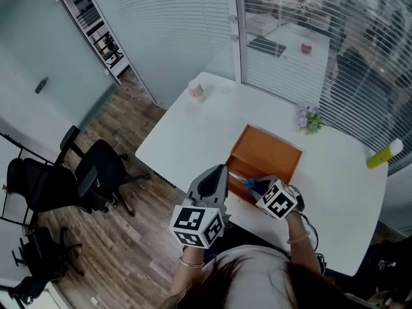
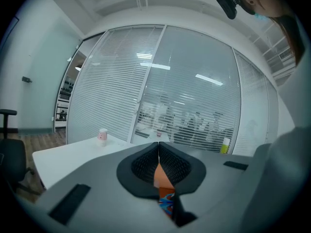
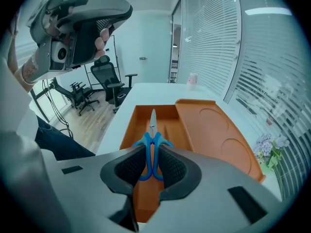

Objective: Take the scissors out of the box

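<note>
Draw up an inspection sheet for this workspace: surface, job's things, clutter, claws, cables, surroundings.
Surface: white table.
Job's things: orange box lies open on the table; blue-handled scissors point out over the box.
Clutter: pink cup, small flower pot and yellow-green bottle, all apart from the box.
Grippers: right claw shut on the scissors' handles; left claw has its jaws together, with nothing held.
Cables: thin dark cables hang beside the table.
Surroundings: office chairs on a wood floor; glass walls with blinds.
</note>
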Tool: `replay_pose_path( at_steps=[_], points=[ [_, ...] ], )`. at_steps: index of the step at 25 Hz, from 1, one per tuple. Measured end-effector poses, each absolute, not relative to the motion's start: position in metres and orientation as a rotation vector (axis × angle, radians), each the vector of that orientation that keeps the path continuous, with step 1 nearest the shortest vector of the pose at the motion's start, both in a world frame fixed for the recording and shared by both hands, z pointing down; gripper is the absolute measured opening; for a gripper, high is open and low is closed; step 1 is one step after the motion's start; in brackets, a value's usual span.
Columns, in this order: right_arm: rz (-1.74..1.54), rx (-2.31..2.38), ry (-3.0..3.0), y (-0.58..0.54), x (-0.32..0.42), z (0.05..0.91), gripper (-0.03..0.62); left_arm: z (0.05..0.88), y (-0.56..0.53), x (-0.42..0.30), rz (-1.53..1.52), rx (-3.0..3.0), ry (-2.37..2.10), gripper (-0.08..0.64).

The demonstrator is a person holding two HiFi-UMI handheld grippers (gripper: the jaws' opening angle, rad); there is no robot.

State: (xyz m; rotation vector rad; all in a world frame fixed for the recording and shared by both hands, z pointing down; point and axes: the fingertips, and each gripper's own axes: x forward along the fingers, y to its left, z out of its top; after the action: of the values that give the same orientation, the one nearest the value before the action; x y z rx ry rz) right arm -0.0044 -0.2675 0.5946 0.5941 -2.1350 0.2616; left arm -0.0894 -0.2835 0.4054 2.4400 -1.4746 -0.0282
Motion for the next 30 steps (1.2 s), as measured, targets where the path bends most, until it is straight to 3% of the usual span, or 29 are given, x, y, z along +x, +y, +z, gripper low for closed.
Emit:
replay_pose_path(
  at_steps=[30],
  points=[
    [0.334, 0.830, -2.456, -0.247, 0.019, 0.517, 0.109, 0.387, -0.232, -0.071, -0.025, 2.456, -1.552, 0.020]
  ],
)
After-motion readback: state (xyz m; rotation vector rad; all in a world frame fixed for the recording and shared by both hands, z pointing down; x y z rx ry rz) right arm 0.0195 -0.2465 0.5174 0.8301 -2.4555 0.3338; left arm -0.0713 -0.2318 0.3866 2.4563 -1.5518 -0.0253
